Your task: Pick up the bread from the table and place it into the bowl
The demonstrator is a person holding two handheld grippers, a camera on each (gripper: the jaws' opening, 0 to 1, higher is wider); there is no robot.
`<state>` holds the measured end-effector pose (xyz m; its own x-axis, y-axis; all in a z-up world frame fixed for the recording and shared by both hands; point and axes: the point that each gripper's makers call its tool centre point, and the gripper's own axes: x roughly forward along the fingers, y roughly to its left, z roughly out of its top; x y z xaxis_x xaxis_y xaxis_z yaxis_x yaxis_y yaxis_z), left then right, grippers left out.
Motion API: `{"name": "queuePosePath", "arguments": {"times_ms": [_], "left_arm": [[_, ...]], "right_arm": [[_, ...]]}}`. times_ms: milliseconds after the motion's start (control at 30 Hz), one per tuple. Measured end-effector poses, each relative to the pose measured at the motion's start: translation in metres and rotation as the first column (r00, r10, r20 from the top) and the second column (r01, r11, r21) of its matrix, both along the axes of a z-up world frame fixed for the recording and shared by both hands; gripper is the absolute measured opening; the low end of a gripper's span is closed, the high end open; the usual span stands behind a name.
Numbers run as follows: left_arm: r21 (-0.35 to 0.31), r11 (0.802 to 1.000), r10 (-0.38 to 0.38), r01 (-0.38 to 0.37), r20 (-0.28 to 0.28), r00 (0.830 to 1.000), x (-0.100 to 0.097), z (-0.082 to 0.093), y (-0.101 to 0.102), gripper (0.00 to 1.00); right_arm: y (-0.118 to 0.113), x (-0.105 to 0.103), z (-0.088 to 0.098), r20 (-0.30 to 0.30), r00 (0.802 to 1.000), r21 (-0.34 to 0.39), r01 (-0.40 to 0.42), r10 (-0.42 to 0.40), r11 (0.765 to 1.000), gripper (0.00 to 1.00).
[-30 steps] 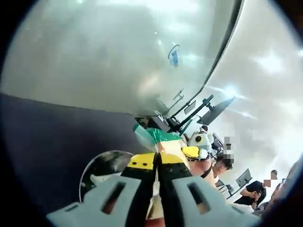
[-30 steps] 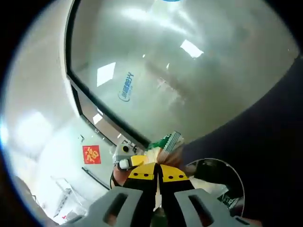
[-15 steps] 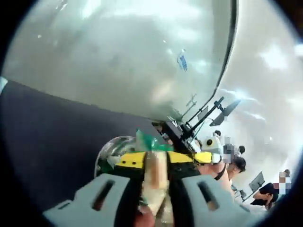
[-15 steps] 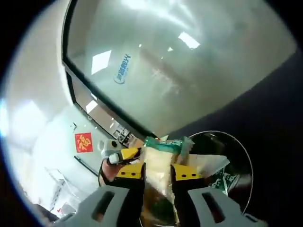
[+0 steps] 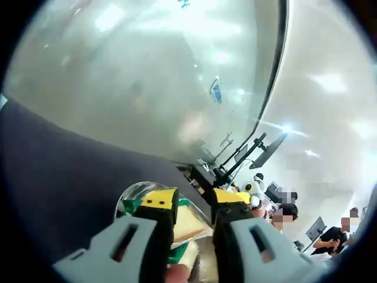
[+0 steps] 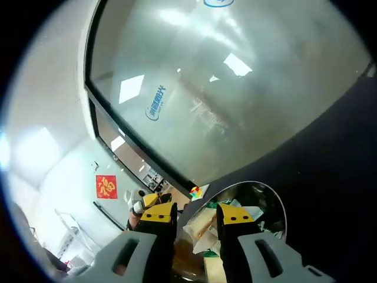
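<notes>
Bread (image 5: 187, 223): in the left gripper view, a pale tan piece in a clear wrapper with green print, lying inside the bowl (image 5: 132, 191) and seen through the gap of the left claw.
Left claw (image 5: 195, 200): jaws set apart, yellow tips on either side of the gap, gripping nothing; poised over the bowl.
Bowl: round and shiny, resting on the dark surface (image 5: 53, 171); rim curving out beside the left-hand jaw.
Backdrop: frosted glass wall (image 5: 147, 76) carrying a small blue logo (image 5: 216, 91); beyond it, people (image 5: 321, 236) near monitors, well apart from the bowl.
Bread, right gripper view (image 6: 203, 225): wrapped piece lying in the bowl (image 6: 268, 194), between and past the two yellow tips, touching neither.
Right claw (image 6: 196, 213): jaws parted wide, clamped on nothing; held over the bowl.
Bowl, right gripper view: rim arcing round beside the right-hand jaw, sitting on the dark surface (image 6: 330, 153).
Backdrop, right gripper view: same kind of frosted glass wall (image 6: 235, 71) with a blue logo (image 6: 154, 106); lower down, a red sign (image 6: 106, 186) on a pale wall.
</notes>
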<state>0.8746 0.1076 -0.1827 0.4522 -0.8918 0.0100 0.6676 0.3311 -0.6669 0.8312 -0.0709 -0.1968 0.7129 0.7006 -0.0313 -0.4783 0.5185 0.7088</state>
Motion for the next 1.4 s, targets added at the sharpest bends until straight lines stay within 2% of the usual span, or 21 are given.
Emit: {"name": "queuePosePath", "arguments": {"times_ms": [33, 100, 167, 233, 333, 367, 400, 500, 567, 600, 667, 733, 800, 867, 900, 1000, 1033, 1100, 1200, 1300, 1400], "left_arm": [[-0.001, 1.000, 0.012, -0.012, 0.049, 0.999, -0.003, 0.004, 0.000, 0.17], [-0.008, 1.000, 0.007, -0.006, 0.117, 0.993, -0.012, 0.012, -0.002, 0.17], [-0.007, 1.000, -0.005, 0.006, 0.182, 0.983, -0.024, 0.018, -0.004, 0.17], [0.009, 1.000, 0.007, -0.010, 0.286, 0.958, -0.032, 0.024, -0.005, 0.17], [0.053, 0.999, -0.027, 0.007, 0.382, 0.924, -0.050, 0.022, -0.009, 0.18], [0.078, 0.997, -0.040, 0.009, 0.411, 0.911, -0.055, 0.019, -0.010, 0.18], [0.094, 0.996, -0.037, -0.003, 0.422, 0.906, -0.057, 0.015, -0.009, 0.18], [0.075, 0.997, -0.017, -0.021, 0.476, 0.879, -0.064, 0.011, -0.004, 0.18], [0.094, 0.995, -0.025, -0.027, 0.516, 0.856, -0.067, 0.005, -0.001, 0.18], [0.099, 0.995, -0.023, -0.034, 0.525, 0.851, -0.067, 0.003, 0.000, 0.18], [0.092, 0.993, 0.005, -0.073, 0.589, 0.808, -0.070, 0.003, 0.007, 0.18], [0.082, 0.991, 0.033, -0.109, 0.630, 0.776, -0.075, 0.000, 0.015, 0.18], [0.073, 0.985, 0.068, -0.159, 0.675, 0.735, -0.081, -0.003, 0.027, 0.18], [0.086, 0.981, 0.063, -0.176, 0.713, 0.698, -0.089, -0.008, 0.032, 0.17], [0.074, 0.979, 0.082, -0.192, 0.716, 0.693, -0.093, -0.010, 0.037, 0.17], [0.053, 0.971, 0.125, -0.235, 0.722, 0.680, -0.095, -0.013, 0.043, 0.17], [0.034, 0.969, 0.146, -0.243, 0.717, 0.682, -0.096, -0.014, 0.046, 0.17], [0.006, 0.970, 0.167, -0.243, 0.709, 0.685, -0.098, -0.015, 0.048, 0.17], [-0.021, 0.967, 0.195, -0.255, 0.706, 0.681, -0.100, -0.020, 0.049, 0.17], [-0.054, 0.965, 0.221, -0.255, 0.690, 0.689, -0.102, -0.022, 0.049, 0.17], [-0.067, 0.964, 0.234, -0.258, 0.674, 0.700, -0.102, -0.029, 0.047, 0.17]], "right_arm": [[-0.001, -0.004, 0.003, 0.027, 1.000, 0.029, 0.001, -0.001, 1.000, 0.24], [-0.004, -0.009, 0.000, 0.029, 1.000, 0.049, 0.002, -0.004, 0.999, 0.24], [-0.008, -0.015, 0.004, 0.074, 0.997, 0.092, 0.022, -0.028, 0.995, 0.24], [-0.010, -0.024, 0.007, 0.146, 0.989, 0.084, 0.025, -0.037, 0.996, 0.24], [-0.012, -0.037, 0.011, 0.241, 0.969, 0.089, 0.033, -0.054, 0.996, 0.24], [-0.014, -0.040, 0.011, 0.255, 0.965, 0.098, 0.038, -0.062, 0.994, 0.24], [-0.016, -0.042, 0.012, 0.277, 0.958, 0.106, 0.044, -0.072, 0.993, 0.24], [-0.019, -0.052, 0.010, 0.340, 0.937, 0.100, 0.053, -0.085, 0.994, 0.23], [-0.018, -0.054, 0.004, 0.364, 0.928, 0.063, 0.057, -0.076, 0.996, 0.23], [-0.017, -0.055, -0.001, 0.368, 0.927, 0.029, 0.059, -0.065, 0.998, 0.23], [-0.016, -0.057, -0.006, 0.434, 0.898, -0.051, 0.104, -0.072, 0.993, 0.23], [-0.018, -0.062, -0.008, 0.488, 0.869, -0.106, 0.148, -0.078, 0.983, 0.23], [-0.022, -0.066, -0.008, 0.548, 0.831, -0.139, 0.200, -0.093, 0.970, 0.23], [-0.025, -0.072, -0.012, 0.588, 0.804, -0.170, 0.229, -0.088, 0.958, 0.23], [-0.027, -0.076, -0.012, 0.614, 0.784, -0.180, 0.245, -0.086, 0.953, 0.23], [-0.028, -0.085, -0.014, 0.641, 0.763, -0.175, 0.253, -0.085, 0.952, 0.23], [-0.029, -0.089, -0.013, 0.660, 0.746, -0.166, 0.259, -0.088, 0.952, 0.23], [-0.032, -0.092, -0.016, 0.680, 0.728, -0.164, 0.273, -0.092, 0.948, 0.23], [-0.043, -0.097, -0.019, 0.707, 0.696, -0.146, 0.317, -0.125, 0.937, 0.23], [-0.051, -0.101, -0.027, 0.709, 0.690, -0.161, 0.359, -0.145, 0.919, 0.23], [-0.060, -0.106, -0.038, 0.690, 0.702, -0.148, 0.375, -0.176, 0.915, 0.23]]}}
